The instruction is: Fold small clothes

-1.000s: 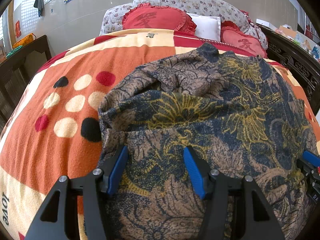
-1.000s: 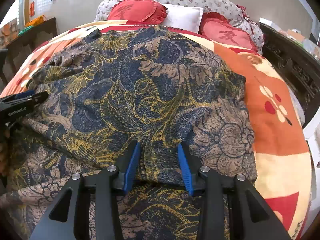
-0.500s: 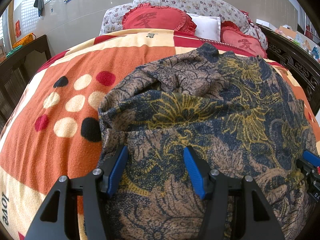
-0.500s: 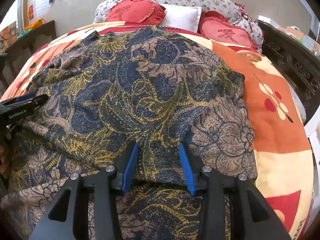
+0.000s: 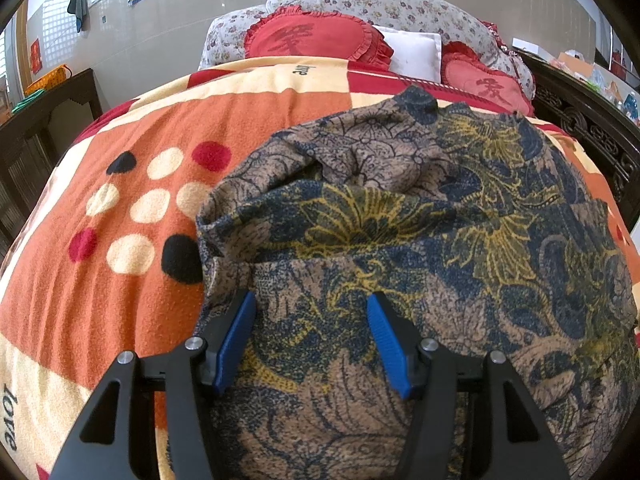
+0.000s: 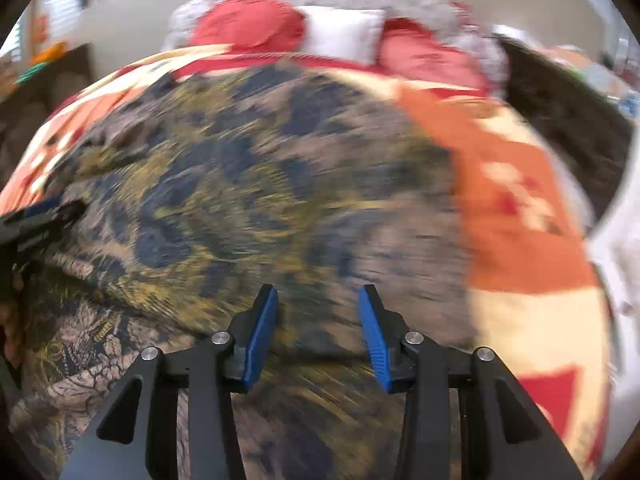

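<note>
Fingers: left gripper point(image 5: 310, 334) has both blue pads standing well apart, fabric showing in the gap but neither pad pressing into it; nothing clamped. The left pad point(image 5: 235, 338) sits at the garment's left edge, just inside the rolled hem; the other pad lies further in over the brown-and-navy print. Right gripper point(image 6: 318, 330) likewise has its pads apart, a moderate gap, cloth visible between and beneath them, no grip evident; whether the tips touch the cloth cannot be told, since the right wrist view is heavily motion-blurred. Task item: patterned garment point(image 5: 420, 248), brown ground with navy and yellow floral print, spread across the bed directly under and ahead of both pairs of fingers, extending away toward the pillows. Ahead of the left fingers a fold of the garment bunches into a raised ridge with a dark opening behind it. Left of the left fingers: bare blanket point(image 5: 120, 280), orange and cream with red, black and cream dots. Right of the right fingers: the same blanket's orange and cream panels. In the right wrist view the left gripper's black body enters at the far left edge, over the garment, with part of a hand point(image 6: 10, 332) below it. Far beyond the fingers: two red heart-shaped cushions point(image 5: 316, 38), a white pillow point(image 5: 412, 54) between them, and a floral bolster point(image 5: 380, 4) behind. Dark carved wooden bed frame point(image 5: 588, 136) to the far right.
</note>
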`<state>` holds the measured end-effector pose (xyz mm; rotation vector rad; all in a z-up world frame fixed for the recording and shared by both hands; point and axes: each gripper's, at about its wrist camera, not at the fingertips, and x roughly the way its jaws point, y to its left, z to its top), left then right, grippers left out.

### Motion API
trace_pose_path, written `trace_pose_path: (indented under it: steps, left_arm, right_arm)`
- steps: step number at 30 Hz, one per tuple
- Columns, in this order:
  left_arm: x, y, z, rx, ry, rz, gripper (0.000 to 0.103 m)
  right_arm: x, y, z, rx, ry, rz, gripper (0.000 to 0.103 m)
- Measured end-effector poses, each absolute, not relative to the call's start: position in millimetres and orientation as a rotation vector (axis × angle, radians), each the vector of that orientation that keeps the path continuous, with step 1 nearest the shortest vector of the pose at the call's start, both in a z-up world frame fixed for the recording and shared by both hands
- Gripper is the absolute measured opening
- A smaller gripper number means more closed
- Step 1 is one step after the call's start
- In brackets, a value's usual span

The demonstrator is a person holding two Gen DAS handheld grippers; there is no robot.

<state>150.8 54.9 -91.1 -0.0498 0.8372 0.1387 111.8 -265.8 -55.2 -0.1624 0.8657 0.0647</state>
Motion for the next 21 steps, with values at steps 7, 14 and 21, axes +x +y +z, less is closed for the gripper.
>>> trace_pose_path:
  steps: [7,14,21]
  left_arm:
    - [116.8,95.1,-31.4,-0.073,0.874,-0.100,0.075]
    - [-16.9,147.3,-45.3,-0.018,1.071,-0.310,0.084]
    - [-118.3,150.5,-76.9,-0.111,1.148,-0.388,0.078]
  right_arm:
    - [-1.4,-314.6,1.6,-0.113,0.884,0.189,0.057]
    - [-116.7,-366.4,-16.6,-0.040,0.869,0.144,0.058]
    - [-149.7,-379.9,-38.6,0.086,0.830,0.104,0.058]
